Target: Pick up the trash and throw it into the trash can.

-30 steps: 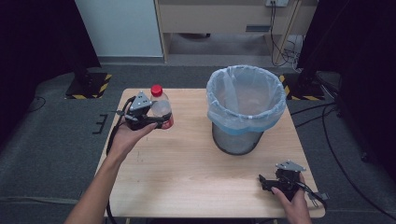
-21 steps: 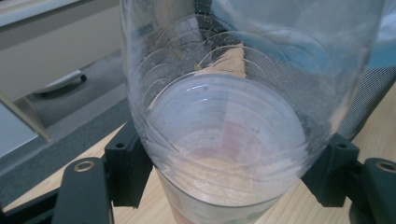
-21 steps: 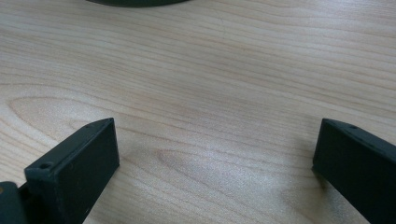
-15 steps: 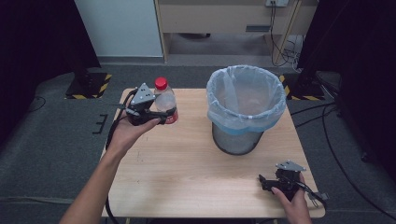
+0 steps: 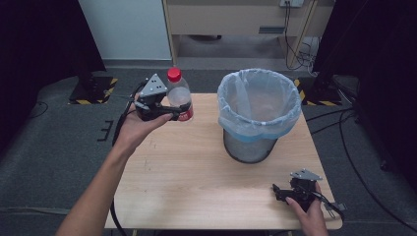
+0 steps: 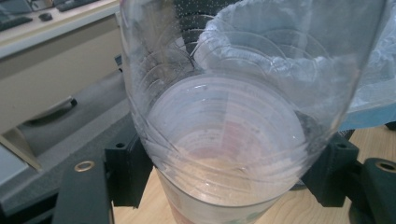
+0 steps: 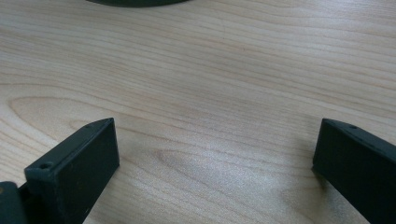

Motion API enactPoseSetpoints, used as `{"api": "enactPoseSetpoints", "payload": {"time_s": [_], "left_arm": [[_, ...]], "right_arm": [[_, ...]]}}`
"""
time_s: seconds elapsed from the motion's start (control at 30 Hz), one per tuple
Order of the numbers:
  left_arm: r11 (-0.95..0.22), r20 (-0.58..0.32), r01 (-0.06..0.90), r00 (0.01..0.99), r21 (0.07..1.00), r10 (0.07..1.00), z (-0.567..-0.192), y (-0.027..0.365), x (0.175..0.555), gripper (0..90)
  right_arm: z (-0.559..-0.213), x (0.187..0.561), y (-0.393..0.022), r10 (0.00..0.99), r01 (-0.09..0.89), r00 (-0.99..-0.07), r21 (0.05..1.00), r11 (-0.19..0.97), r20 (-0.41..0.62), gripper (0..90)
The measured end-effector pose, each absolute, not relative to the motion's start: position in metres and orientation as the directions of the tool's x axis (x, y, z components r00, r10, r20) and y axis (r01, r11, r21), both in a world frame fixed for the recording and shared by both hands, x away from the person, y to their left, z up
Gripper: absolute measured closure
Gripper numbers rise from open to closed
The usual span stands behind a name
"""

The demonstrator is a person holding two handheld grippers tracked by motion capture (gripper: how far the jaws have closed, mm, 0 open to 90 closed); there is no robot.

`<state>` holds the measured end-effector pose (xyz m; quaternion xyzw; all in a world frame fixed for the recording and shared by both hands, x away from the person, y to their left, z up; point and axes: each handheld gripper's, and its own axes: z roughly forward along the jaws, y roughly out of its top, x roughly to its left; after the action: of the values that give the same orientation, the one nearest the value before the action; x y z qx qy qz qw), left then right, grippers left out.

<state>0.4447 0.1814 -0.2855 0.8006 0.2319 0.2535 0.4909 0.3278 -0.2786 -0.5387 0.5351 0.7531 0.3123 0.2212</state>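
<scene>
A clear plastic bottle (image 5: 178, 94) with a red cap and a red label hangs upright above the table's far left corner. My left gripper (image 5: 172, 112) is shut on its body near the label. In the left gripper view the bottle (image 6: 233, 107) looms close between the two black jaws, which press on its sides. To the right stands a waste bin (image 5: 259, 115) lined with a pale blue bag, also seen through the bottle as the bin (image 6: 373, 70). My right gripper (image 5: 276, 191) rests low at the table's front right, open, with bare wood between its jaws (image 7: 215, 158).
The wooden table (image 5: 196, 177) has free room across its middle and front. Grey carpet surrounds it. A cabinet and cables lie beyond the far edge, and black curtains hang at both sides.
My left hand has lifted the bottle higher off the table and a little toward the far side. The right gripper has stayed where it was.
</scene>
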Motion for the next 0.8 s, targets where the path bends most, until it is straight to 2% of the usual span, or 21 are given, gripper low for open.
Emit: {"api": "enactPoseSetpoints", "payload": {"time_s": [0.37,0.8], "left_arm": [[-0.423,0.203,0.078,0.789,0.903,0.58,-0.255,0.174,0.446,27.5],[-0.417,0.206,0.058,0.803,0.907,0.559,-0.242,0.16,0.451,27.5]], "right_arm": [[-0.539,0.328,-0.279,0.944,0.668,-0.329,0.707,0.232,0.001,0.3],[-0.539,0.328,-0.279,0.944,0.668,-0.329,0.707,0.232,0.001,0.3]]}}
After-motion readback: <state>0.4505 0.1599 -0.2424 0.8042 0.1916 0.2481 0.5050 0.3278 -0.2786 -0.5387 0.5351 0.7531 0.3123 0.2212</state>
